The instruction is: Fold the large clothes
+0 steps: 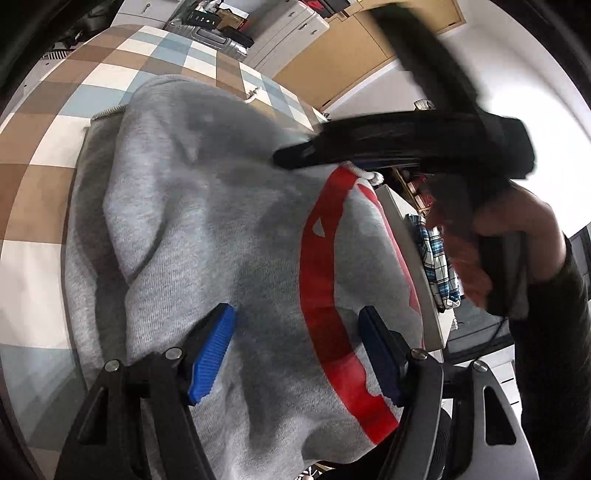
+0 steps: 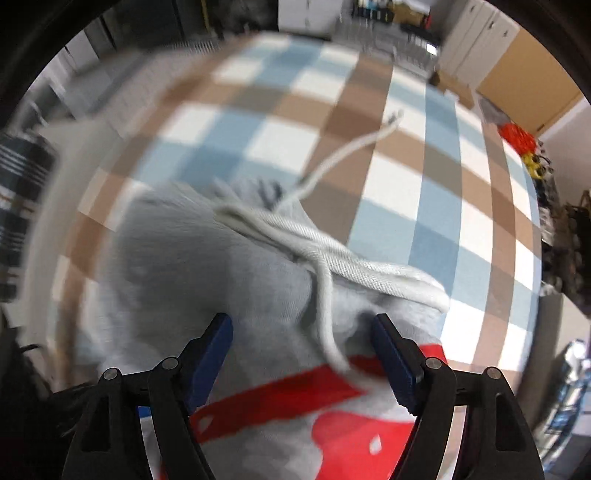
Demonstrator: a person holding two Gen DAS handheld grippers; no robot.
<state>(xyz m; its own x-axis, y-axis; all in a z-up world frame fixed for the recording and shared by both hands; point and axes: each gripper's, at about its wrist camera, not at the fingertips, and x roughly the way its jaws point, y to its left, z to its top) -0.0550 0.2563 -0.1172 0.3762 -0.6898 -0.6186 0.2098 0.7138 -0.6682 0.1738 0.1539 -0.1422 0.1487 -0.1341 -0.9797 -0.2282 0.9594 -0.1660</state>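
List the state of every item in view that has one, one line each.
Grey hoodie: lying bunched and partly folded on the checked cloth, red print facing up.
Drawstring: loose, trailing out over the checked cloth.
Left tool: open over the hoodie, gripping nothing.
Right tool: open above the hoodie's neck area, gripping nothing; view blurred.

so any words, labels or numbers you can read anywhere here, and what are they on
No text can be read in either view.
Hoodie: the red print is a graphic cut off by folds, with no legible letters.
Boxes behind the checked cloth: any labels are too small to read.
Right wrist view: blurred by motion, so nothing legible there either.
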